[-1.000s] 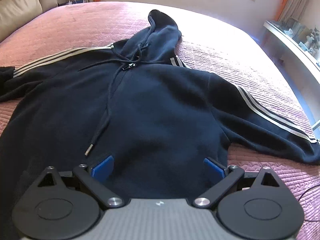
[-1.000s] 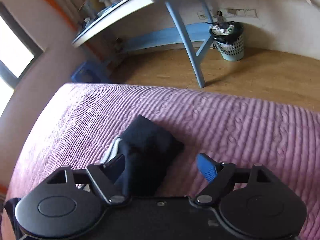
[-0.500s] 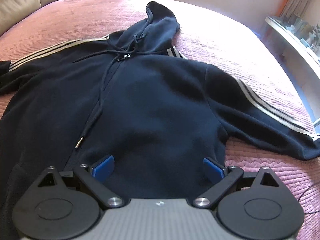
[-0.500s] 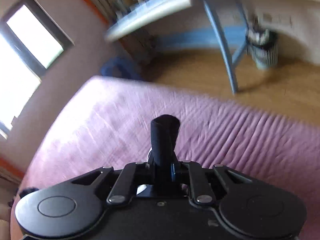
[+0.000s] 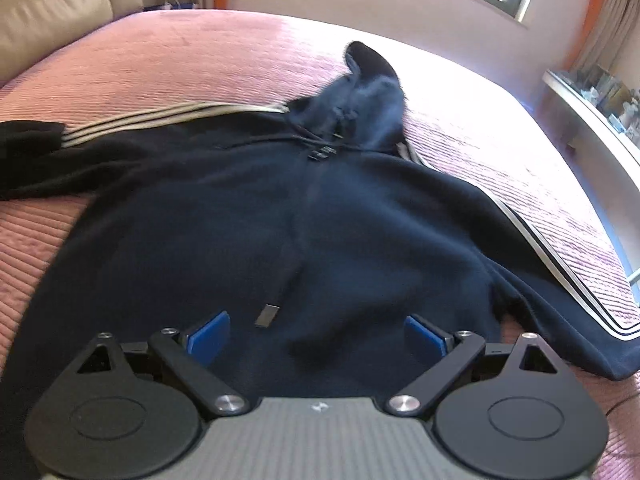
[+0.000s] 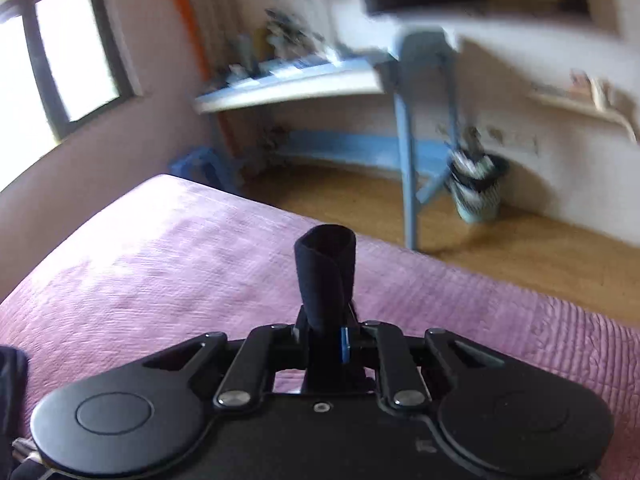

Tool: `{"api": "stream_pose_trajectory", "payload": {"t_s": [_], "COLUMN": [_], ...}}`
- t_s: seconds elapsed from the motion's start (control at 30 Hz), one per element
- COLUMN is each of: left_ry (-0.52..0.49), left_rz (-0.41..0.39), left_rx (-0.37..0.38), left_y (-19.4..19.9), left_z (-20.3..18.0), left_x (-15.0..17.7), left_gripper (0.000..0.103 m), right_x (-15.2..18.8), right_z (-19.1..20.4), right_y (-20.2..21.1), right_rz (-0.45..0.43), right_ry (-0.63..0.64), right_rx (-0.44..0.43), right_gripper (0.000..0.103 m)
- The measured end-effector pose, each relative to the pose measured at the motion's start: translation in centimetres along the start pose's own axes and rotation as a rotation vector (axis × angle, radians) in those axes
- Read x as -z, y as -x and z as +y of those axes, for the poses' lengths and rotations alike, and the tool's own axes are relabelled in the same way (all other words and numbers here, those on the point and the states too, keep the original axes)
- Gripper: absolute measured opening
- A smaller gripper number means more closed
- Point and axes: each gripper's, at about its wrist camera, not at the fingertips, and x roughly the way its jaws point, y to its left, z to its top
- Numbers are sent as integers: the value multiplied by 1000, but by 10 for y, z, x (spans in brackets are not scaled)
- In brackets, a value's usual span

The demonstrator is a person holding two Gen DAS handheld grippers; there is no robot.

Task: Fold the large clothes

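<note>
A dark navy hoodie (image 5: pixel 280 220) lies face up on the bed, hood (image 5: pixel 368 92) at the far end, with white stripes along both sleeves. My left gripper (image 5: pixel 316 336) hovers open over the hoodie's lower front, its blue pads (image 5: pixel 209 336) wide apart. The drawstring tip (image 5: pixel 268 315) lies just ahead of them. My right gripper (image 6: pixel 326 344) is shut on the sleeve cuff (image 6: pixel 326 272), which sticks up out of the jaws as a dark roll, lifted off the bed.
The pink quilted bedspread (image 5: pixel 200 52) covers the bed, with a beige headboard (image 5: pixel 52 12) at the far left. Beyond the bed's edge are wooden floor (image 6: pixel 520 256), a blue-legged desk (image 6: pixel 288 88) with clutter and a waste bin (image 6: pixel 476 188).
My right gripper has closed on the sleeve cuff, lifted it off the bed and tilted upward. My left gripper has slid leftward over the hoodie's front, still open.
</note>
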Motion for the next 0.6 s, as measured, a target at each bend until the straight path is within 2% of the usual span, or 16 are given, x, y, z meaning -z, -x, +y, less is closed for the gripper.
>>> {"api": "stream_pose_trajectory", "payload": {"t_s": [0.07,0.27,0.37,0.47,0.53,0.57,0.6], "left_ry": [5,-15,-3,33,46,45,39], "left_rz": [-6,-66,-87,-97,-97,-96,-95], "left_rx": [-2,-40,-69,-82,-83,-84,-85], "left_y": [10,43,53,57,55,54,51], "left_z": [25,109,154,193,215,225,233], "left_x": [-6,-32,-47,-60,-66,-67,-68], "left_gripper": [93,93,93,93,93,93,93], "right_x": [4,47,90,142,185,203,223], "right_z": [39,202,294,373,424,443,459], "right_y": [19,124,179,215,228,230,232], "right_rz": [-41,-127,-145,-135,-68,-27,28], "right_ry": [47,125,192,281,348,403,479], "right_rx": [-36,-299,-452,-575,-660,-699,-759], "right_gripper": [17,18,18,21,31,47,56]}}
